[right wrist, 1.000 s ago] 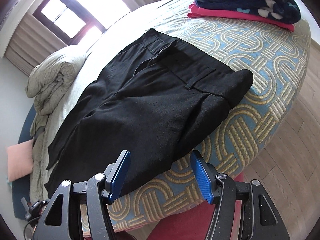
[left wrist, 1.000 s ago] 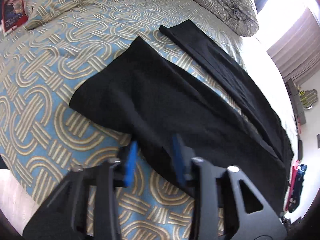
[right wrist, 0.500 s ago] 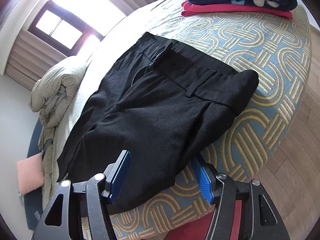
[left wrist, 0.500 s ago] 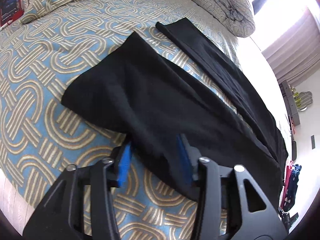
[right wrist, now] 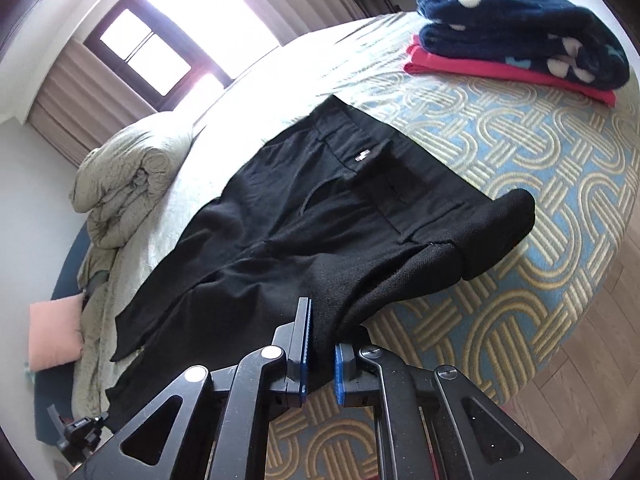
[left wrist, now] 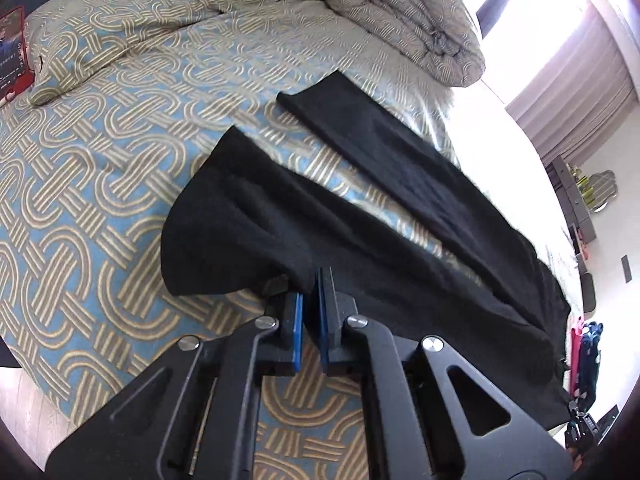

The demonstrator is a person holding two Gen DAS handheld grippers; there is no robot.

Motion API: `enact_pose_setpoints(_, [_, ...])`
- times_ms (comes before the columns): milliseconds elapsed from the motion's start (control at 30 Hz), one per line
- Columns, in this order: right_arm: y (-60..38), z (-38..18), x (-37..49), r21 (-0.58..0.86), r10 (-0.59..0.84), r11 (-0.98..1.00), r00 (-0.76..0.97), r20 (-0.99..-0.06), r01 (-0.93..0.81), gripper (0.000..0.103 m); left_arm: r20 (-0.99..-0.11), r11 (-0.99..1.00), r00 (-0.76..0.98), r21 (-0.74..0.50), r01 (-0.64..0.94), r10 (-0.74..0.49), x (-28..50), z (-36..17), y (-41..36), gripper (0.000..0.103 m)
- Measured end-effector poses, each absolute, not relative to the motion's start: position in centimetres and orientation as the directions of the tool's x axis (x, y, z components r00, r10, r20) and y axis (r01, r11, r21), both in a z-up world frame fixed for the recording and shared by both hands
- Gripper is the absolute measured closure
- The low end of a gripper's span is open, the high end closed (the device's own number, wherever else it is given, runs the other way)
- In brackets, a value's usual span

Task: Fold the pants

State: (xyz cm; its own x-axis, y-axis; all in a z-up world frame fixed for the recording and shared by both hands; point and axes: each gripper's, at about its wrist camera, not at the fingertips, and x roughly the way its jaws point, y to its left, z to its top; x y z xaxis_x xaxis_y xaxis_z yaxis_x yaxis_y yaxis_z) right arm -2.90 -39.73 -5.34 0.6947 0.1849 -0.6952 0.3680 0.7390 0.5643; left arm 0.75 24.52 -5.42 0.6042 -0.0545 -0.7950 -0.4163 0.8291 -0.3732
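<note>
Black pants (right wrist: 328,216) lie spread on the patterned bedspread (right wrist: 520,152), waistband toward 2 o'clock in the right wrist view, legs running off toward 8 o'clock. Left wrist view: the two legs (left wrist: 360,208) fork apart, cuffs at 11–12 o'clock, a strip of bedspread (left wrist: 80,160) showing between them.

Left gripper (left wrist: 310,300): blue pads clenched on the near edge of the closer leg, fabric bunched and lifted at the pinch. Right gripper (right wrist: 320,344): pads nearly together, closing on a fold of the near hip edge; cloth sits between them and tents up.

Surroundings: folded navy spotted blanket (right wrist: 520,32) stacked on a red garment (right wrist: 500,72) at 1 o'clock, well apart from the pants. Rolled grey quilt (right wrist: 128,176) at 9 o'clock beside the far leg. Pink pillow (right wrist: 56,332) at 8 o'clock. Red book or card (left wrist: 14,52) at 10 o'clock in the left view, cut off by the frame, possibly a magazine.

Window (right wrist: 152,56) glare washes out the far bedside; the pants' far edge is hard to trace there.
</note>
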Motion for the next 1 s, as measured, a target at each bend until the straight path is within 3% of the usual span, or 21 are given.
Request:
enact_pose_setpoints(333, [-40.3, 0.6, 2.2, 0.606, 0.175, 0.746, 0.796, -0.579, 0.276, 0.096, -0.749, 0.860, 0.661, -0.356, -0.365, -0.030, 5.7, -0.2, 23.3, 0.096])
enact_pose_setpoints(500, [-40.3, 3.0, 8.1, 0.539, 0.133, 0.801, 0.802, -0.582, 0.259, 0.096, -0.746, 0.891, 0.666, -0.286, -0.352, 0.024, 10.8, 2.2, 22.3, 0.096])
enact_pose_setpoints(700, [-40.1, 3.3, 19.4, 0.444, 0.102, 0.854, 0.751, -0.652, 0.270, 0.096, -0.785, 0.903, 0.609, -0.177, -0.392, 0.111, 20.1, 2.3, 22.3, 0.096])
enact_pose_setpoints(833, [-40.4, 0.2, 28.1, 0.372, 0.080, 0.878, 0.672, -0.736, 0.303, 0.095, -0.851, 0.893, 0.501, -0.097, -0.440, 0.155, 27.9, -1.5, 23.4, 0.093])
enact_pose_setpoints(867, [-40.3, -1.2, 30.3, 0.343, 0.083, 0.888, 0.628, -0.774, 0.305, 0.093, -0.870, 0.890, 0.466, -0.077, -0.449, 0.159, 29.5, -2.7, 23.7, 0.089])
enact_pose_setpoints(1000, [-40.3, -7.7, 36.7, 0.193, 0.027, 0.918, 0.429, -0.903, 0.347, 0.075, -0.920, 0.861, 0.324, 0.027, -0.508, 0.220, 33.3, -7.6, 25.2, 0.088])
